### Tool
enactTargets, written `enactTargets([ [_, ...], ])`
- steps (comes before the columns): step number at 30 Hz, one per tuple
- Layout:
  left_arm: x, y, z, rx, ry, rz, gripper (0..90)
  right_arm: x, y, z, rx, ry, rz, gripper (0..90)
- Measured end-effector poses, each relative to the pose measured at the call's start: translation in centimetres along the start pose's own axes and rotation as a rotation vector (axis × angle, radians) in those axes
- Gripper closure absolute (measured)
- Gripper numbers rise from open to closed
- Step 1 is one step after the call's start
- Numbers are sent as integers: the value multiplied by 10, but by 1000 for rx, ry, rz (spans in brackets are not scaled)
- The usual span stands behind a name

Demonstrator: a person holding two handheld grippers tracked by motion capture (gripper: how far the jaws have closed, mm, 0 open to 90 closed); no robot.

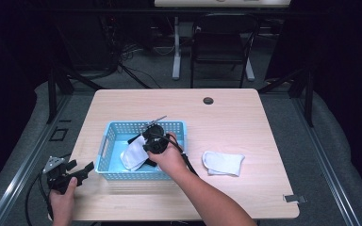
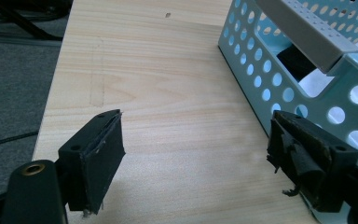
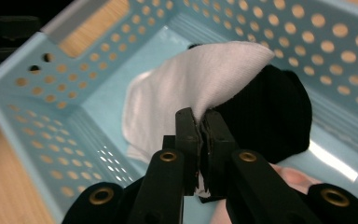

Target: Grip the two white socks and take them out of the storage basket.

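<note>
So the right gripper (image 3: 200, 126) has its jaws pinched tight on the edge of a white sock (image 3: 186, 88), inside the blue basket (image 1: 115, 129) near the table's middle. A black sock (image 3: 270, 112) lies at the white one's 3 o'clock. The left gripper (image 2: 196, 154) sits spread wide, holding nothing, at the basket's 8 o'clock. Another white sock (image 1: 223, 163) lies at the basket's 3 o'clock.

No lettering, label, brand, number or sign is showing legibly anywhere on the table, the basket or the cloths.
</note>
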State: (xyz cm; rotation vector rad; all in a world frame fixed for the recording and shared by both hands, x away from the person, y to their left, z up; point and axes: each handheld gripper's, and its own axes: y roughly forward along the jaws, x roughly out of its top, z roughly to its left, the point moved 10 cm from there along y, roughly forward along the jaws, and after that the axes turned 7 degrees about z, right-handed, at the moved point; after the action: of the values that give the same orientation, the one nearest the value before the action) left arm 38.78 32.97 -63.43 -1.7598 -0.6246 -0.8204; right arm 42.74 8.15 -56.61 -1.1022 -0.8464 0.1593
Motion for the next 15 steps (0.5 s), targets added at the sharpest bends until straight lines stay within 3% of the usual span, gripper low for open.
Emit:
enactTargets([
  [7,0,0,0,0,2,1,183,9,-27,23,-48,-147,-117,870],
  [15,0,0,0,1,3,4,183,13,-55,32,-70,-201,-214,871],
])
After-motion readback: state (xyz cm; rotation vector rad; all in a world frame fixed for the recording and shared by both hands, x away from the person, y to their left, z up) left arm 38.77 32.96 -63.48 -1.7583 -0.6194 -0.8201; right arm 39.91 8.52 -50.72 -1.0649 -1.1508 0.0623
